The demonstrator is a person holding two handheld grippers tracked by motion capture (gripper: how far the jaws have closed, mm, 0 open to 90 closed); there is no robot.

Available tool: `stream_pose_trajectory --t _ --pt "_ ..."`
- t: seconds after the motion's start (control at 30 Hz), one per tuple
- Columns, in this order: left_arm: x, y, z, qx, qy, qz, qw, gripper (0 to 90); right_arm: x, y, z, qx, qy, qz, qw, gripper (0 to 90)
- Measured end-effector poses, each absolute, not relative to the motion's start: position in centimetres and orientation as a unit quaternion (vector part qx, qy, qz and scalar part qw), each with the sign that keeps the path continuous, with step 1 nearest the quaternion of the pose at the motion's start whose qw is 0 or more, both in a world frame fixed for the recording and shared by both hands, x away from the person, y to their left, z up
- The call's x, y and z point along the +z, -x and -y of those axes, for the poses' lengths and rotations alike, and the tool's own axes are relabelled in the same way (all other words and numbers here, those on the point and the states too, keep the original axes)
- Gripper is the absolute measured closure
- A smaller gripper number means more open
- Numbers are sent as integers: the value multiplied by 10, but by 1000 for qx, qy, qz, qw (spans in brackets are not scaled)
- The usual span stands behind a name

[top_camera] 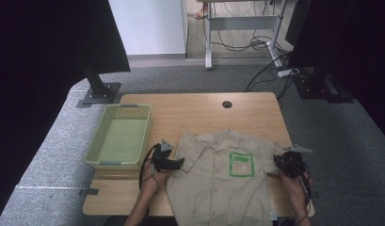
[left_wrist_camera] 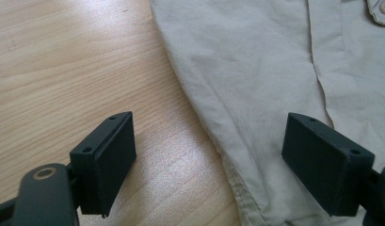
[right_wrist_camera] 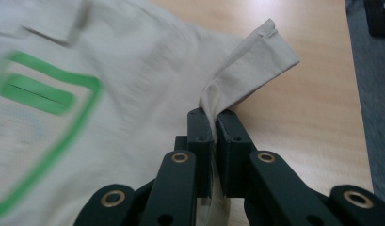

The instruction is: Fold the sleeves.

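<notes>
right hand-held gripper (right_wrist_camera: 212, 123) pinching shirt (right_wrist_camera: 110, 70) sleeve

Shirt (top_camera: 218, 181) hem cut off at bottom edge; green pocket outline (right_wrist_camera: 49, 101) motion-blurred in right gripper view.

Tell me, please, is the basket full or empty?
Empty: the high view shows the basket with a bare green floor, nothing inside it.

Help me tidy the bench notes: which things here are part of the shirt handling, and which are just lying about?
In the job:
- beige shirt, spread flat on the table
- its sleeve, pinched in the right tongs
- left tongs, open over the shirt's other edge

Lying about:
- green basket, apparently empty
- cables on the floor
</notes>
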State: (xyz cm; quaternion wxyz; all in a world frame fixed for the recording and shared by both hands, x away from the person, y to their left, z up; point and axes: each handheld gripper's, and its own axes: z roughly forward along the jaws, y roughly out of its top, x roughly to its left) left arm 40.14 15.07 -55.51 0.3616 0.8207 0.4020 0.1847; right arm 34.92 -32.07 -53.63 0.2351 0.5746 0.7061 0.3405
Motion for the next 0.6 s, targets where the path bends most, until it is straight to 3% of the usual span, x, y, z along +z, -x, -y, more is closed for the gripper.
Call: stream_pose_trajectory --t 0.33,0.6 --pt "-555 -401 -152 183 -823 -397 363 179 -519 -344 258 369 -490 -747 257 844" --pt "-555 -401 -152 183 -823 -397 363 179 -535 -359 226 361 -463 -780 218 817"
